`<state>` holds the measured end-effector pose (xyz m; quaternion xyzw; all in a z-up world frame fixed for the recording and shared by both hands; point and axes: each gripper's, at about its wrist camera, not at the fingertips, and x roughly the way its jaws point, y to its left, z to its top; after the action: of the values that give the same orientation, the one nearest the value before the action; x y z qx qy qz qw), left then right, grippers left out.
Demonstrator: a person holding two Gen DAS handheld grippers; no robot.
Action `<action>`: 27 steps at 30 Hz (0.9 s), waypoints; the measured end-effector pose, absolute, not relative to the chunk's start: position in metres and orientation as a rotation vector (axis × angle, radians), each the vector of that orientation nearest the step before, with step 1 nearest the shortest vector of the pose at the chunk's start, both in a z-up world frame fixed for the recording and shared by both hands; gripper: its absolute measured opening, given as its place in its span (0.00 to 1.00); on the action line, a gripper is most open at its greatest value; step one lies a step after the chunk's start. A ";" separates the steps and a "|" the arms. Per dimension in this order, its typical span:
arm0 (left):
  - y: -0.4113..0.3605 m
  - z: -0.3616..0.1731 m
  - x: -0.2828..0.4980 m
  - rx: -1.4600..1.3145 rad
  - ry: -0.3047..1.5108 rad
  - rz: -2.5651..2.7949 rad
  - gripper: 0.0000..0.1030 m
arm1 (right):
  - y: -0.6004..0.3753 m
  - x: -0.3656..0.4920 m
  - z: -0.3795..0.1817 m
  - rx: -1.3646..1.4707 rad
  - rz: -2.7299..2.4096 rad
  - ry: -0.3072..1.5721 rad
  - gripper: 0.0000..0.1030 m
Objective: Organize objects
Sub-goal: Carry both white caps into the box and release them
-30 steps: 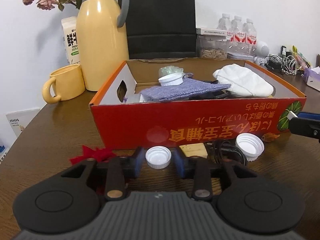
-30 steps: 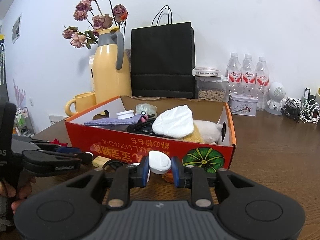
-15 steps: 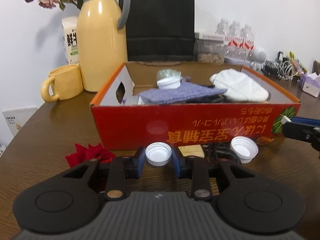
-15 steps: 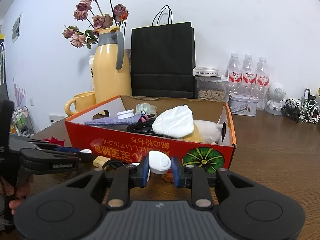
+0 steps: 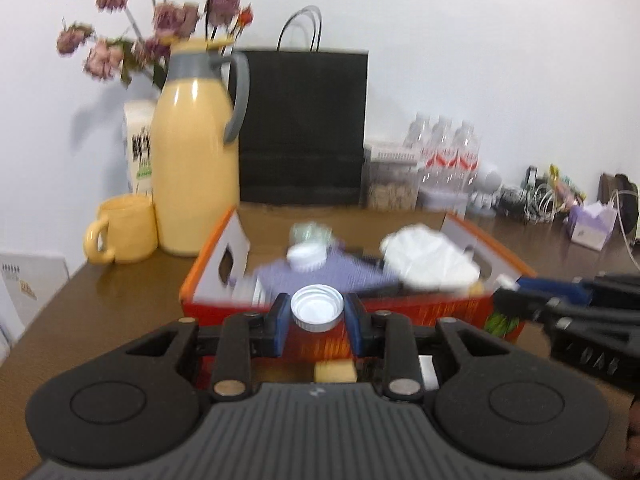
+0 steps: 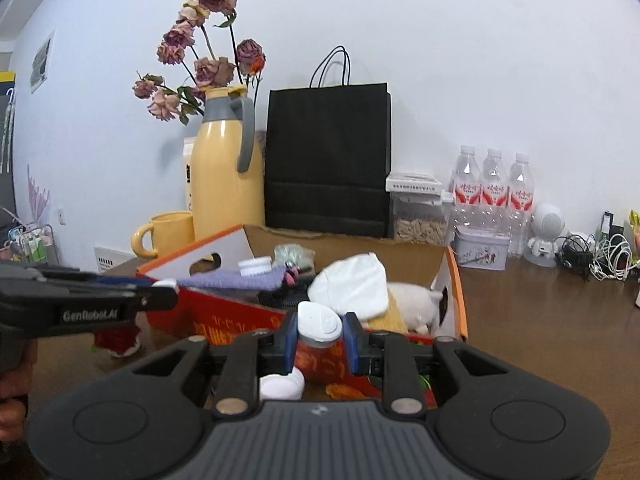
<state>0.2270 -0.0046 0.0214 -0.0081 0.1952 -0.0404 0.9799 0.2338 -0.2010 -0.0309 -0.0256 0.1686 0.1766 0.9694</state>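
Brown surface [image 5: 100, 312], red box [image 5: 400, 312] mid-scene. Left claw [image 5: 317, 318] has just clamped a white bottle cap [image 5: 317, 307] and lifted it off the surface; it now sits level with the box's front wall. Right claw [image 6: 320, 334] unchanged, gripping a white lid [image 6: 320, 320] by the box. Likely next: both drop in the box.

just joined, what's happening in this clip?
A person is tidying a table with two handheld grippers. The left gripper is shut on a white bottle cap, held open side up in front of the red cardboard box. The right gripper is shut on a white lid at the same box. Neither is in the box yet.
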 end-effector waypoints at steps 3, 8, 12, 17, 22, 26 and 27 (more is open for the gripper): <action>-0.010 0.041 0.238 -0.003 0.352 -0.088 0.29 | -0.195 0.241 -0.020 -0.047 0.360 0.330 0.22; -0.015 0.060 0.267 -0.018 0.312 -0.074 0.29 | -0.183 0.260 0.002 -0.032 0.351 0.290 0.22; -0.015 0.060 0.294 -0.056 0.321 -0.049 0.29 | -0.175 0.287 0.010 -0.010 0.335 0.291 0.22; -0.011 0.045 0.324 -0.089 0.356 -0.022 0.29 | -0.169 0.321 0.000 0.016 0.300 0.318 0.22; -0.009 0.029 0.336 -0.072 0.402 -0.022 0.29 | -0.169 0.332 -0.020 -0.003 0.295 0.350 0.22; -0.008 0.026 0.334 -0.063 0.402 -0.018 0.29 | -0.170 0.333 -0.025 -0.011 0.286 0.361 0.23; -0.008 0.026 0.334 -0.060 0.399 -0.014 0.35 | -0.172 0.332 -0.026 -0.012 0.280 0.363 0.24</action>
<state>0.3335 -0.0079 0.0256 -0.0300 0.1979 -0.0070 0.9797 0.3325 -0.1717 -0.0257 -0.0059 0.1801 0.1387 0.9738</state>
